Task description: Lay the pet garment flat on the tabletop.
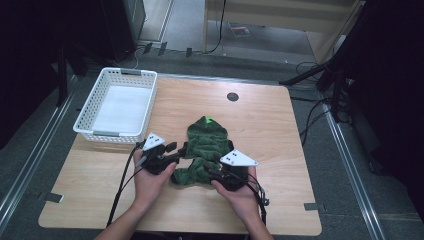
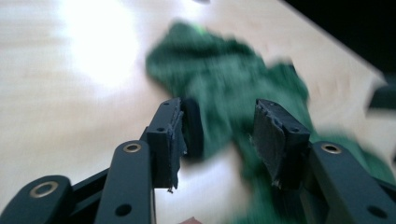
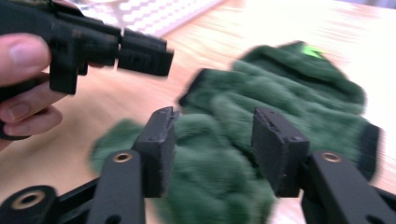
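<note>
High view: garment let go, regrasp pending

Green fleece garment (image 1: 204, 150) lies rumpled mid-table, lime tag at its far end, dark cuffs showing. Left gripper (image 1: 172, 151) and right gripper (image 1: 223, 173) flank its near end, jaws parted, nothing pinched. Judged step: between grasps while arranging it. Next needs fresh edge grips. Basket (image 1: 90, 122) stands far left.

Both forearms reach in from below. The left gripper (image 1: 172, 150) and right gripper (image 1: 216, 176) stand with jaws parted, gripping nothing.
</note>
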A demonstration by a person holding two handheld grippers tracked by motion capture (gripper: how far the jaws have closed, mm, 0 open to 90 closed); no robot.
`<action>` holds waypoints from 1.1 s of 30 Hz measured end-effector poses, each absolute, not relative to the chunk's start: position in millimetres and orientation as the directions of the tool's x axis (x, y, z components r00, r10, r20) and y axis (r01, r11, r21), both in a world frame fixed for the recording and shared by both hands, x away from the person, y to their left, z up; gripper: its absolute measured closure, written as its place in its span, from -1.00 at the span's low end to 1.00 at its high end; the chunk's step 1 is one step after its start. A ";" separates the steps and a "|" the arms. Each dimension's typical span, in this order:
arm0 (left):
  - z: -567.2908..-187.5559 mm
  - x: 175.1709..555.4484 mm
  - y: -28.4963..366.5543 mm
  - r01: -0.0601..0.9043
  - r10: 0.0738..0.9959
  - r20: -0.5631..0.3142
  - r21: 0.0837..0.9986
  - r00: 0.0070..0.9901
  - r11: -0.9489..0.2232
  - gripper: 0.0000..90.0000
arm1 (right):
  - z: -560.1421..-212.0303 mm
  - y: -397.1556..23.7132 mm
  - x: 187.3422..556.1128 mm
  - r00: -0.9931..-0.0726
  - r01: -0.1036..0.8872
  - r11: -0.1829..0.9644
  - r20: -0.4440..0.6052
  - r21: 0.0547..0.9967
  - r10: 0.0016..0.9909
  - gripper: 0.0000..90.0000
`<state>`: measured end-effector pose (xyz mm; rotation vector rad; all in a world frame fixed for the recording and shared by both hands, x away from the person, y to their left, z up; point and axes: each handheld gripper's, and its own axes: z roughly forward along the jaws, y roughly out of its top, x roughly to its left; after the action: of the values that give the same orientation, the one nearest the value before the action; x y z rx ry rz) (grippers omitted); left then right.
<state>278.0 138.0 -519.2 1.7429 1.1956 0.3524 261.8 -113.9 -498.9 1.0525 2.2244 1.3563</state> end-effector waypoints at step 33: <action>-550.4 234.7 140.2 0.572 0.781 -0.224 0.796 0.583 -0.199 0.70 | -525.0 -223.1 213.2 -0.301 0.625 -0.037 0.284 0.780 0.910 0.73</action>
<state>234.7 140.2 -550.4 1.8899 1.0909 0.2848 213.2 -223.1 -525.0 1.6234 1.9263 1.2601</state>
